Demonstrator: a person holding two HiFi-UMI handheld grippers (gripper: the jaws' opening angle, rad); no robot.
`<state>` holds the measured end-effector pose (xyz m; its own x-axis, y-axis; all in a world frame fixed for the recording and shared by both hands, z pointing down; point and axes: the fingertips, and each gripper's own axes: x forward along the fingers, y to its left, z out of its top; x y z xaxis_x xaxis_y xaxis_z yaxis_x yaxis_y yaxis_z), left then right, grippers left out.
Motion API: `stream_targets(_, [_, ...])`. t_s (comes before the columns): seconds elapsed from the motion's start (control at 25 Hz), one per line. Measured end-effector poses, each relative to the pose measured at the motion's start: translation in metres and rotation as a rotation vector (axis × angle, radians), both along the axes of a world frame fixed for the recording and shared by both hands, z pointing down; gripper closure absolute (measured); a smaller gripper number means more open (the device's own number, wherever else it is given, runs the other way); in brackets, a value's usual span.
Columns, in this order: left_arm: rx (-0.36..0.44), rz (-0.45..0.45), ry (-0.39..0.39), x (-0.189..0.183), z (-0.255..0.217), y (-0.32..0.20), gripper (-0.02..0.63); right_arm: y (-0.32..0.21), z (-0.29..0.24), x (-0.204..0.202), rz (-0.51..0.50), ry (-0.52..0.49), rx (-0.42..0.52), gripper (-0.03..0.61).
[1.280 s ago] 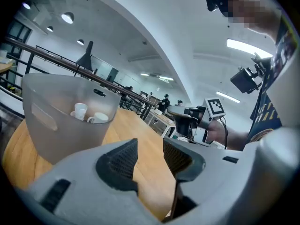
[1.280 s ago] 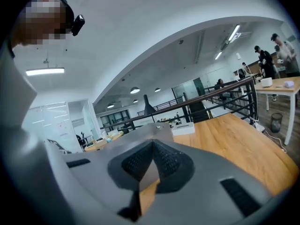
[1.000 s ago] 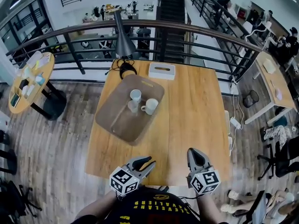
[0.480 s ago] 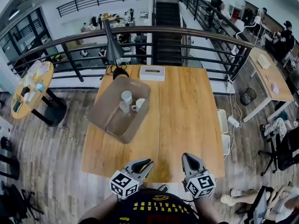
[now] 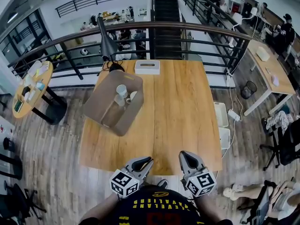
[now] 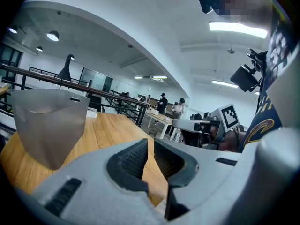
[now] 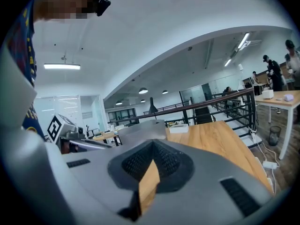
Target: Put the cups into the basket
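The translucent grey basket [image 5: 107, 120] sits on the left part of the wooden table [image 5: 183, 111]. Inside it are a white cup [image 5: 122, 90], a white mug [image 5: 133, 95] and a clear glass [image 5: 119, 101]. In the left gripper view the basket [image 6: 47, 125] stands ahead to the left. Both grippers hover at the table's near edge, far from the basket. My left gripper [image 5: 146, 162] [image 6: 150, 144] is closing, with a narrow gap and nothing between its jaws. My right gripper [image 5: 186, 156] [image 7: 152, 146] is shut and empty.
A white tissue box [image 5: 147, 67] lies at the table's far edge, and a dark lamp [image 5: 107, 43] stands beside the basket's far corner. Behind the table runs a black railing [image 5: 187, 29]. A round side table [image 5: 30, 86] stands to the left.
The left gripper's jaws have narrowed. The view has drawn back, so the table and basket look smaller and farther off. Both grippers stay at the near edge.
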<state>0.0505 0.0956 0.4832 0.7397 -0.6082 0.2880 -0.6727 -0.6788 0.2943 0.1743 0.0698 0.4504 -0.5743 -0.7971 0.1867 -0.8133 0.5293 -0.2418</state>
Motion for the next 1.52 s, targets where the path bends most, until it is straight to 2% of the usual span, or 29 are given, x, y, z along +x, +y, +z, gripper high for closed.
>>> stream_targets(0.32, [-0.008, 0.008, -0.010, 0.016, -0.001, 0.007, 0.565, 0.012, -0.005, 0.010, -0.007, -0.017, 0.005, 0.566])
stream_targets(0.56, [-0.047, 0.009, 0.005, 0.026, 0.006, 0.013, 0.565, 0.019, 0.004, 0.017, 0.002, -0.016, -0.034, 0.566])
stream_targets(0.68, [-0.058, 0.005, 0.007, 0.028, 0.008, 0.016, 0.565, 0.022, 0.009, 0.019, 0.003, -0.007, -0.059, 0.566])
stream_targets(0.96, [-0.064, -0.019, 0.005, 0.022, 0.010, 0.018, 0.565, 0.025, 0.004, 0.011, -0.026, -0.003, -0.022, 0.566])
stream_targets(1.52, [-0.087, -0.035, 0.018, 0.017, 0.016, 0.019, 0.565, 0.027, 0.014, 0.007, -0.029, -0.004, -0.059, 0.566])
